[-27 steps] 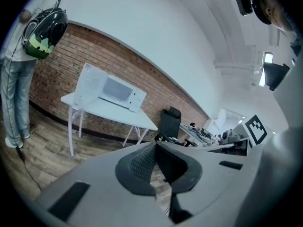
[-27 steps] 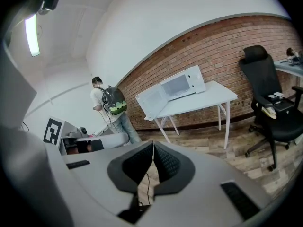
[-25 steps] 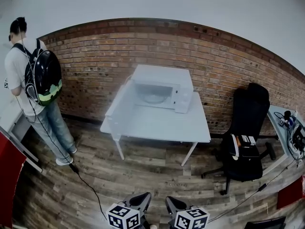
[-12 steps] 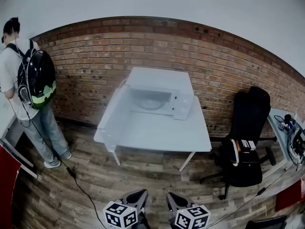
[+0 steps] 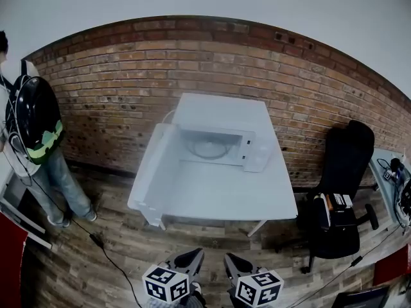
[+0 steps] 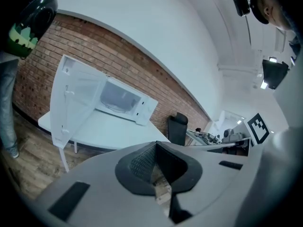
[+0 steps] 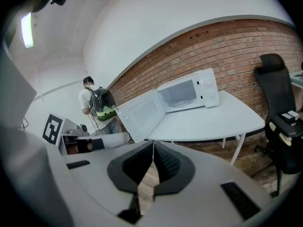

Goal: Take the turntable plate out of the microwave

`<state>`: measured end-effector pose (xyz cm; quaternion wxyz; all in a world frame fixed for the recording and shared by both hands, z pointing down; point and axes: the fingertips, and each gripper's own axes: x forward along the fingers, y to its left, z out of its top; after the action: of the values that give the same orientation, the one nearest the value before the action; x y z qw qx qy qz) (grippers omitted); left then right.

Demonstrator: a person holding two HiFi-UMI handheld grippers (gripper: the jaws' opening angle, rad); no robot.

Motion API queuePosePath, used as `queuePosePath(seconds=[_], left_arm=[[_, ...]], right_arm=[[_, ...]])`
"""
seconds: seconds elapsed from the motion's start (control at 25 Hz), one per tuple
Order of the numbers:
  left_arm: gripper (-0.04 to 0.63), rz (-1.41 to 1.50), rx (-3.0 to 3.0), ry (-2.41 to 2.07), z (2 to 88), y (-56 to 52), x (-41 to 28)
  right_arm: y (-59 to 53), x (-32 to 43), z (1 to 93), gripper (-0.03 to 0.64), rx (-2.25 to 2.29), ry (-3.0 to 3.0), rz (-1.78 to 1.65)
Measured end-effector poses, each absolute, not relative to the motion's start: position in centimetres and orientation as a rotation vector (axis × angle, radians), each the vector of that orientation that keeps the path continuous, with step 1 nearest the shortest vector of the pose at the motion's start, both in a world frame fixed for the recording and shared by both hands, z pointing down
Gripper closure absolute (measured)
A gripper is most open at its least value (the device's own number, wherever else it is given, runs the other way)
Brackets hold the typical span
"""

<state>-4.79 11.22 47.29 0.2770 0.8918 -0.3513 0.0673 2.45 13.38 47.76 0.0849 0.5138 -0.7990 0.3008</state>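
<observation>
Inside the microwave (image 5: pixel 221 115), a turntable plate (image 5: pixel 209 149) seems plain only from overhead.

Matt white microwave (image 5: pixel 221 114), brick wall (image 5: pixel 128 76), wood floor (image 5: pixel 212 242)

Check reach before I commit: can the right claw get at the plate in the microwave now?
Likely not yet: the right claw is shut and hangs short of the table. But the door stands open, and nothing blocks the plate.

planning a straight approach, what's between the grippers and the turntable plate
Head view: only wood floor, then bare white table, between left gripper, right gripper and turntable plate. The microwave door stands open to the left.
</observation>
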Motion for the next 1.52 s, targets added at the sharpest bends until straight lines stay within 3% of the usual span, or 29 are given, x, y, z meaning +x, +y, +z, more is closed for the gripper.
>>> queuePosePath(seconds=[0.72,1.52], left_arm=[[0.586,0.217,2.387,-0.896,48.5,2.1,-6.3],[0.586,0.181,2.275,-1.031,49.2,-15.0,-0.2]], right_arm=[[3.5,-0.4,49.4,0.598,1.534,-2.373,0.930],[-15.5,5.5,49.5,0.598,1.327,-2.441,0.913]])
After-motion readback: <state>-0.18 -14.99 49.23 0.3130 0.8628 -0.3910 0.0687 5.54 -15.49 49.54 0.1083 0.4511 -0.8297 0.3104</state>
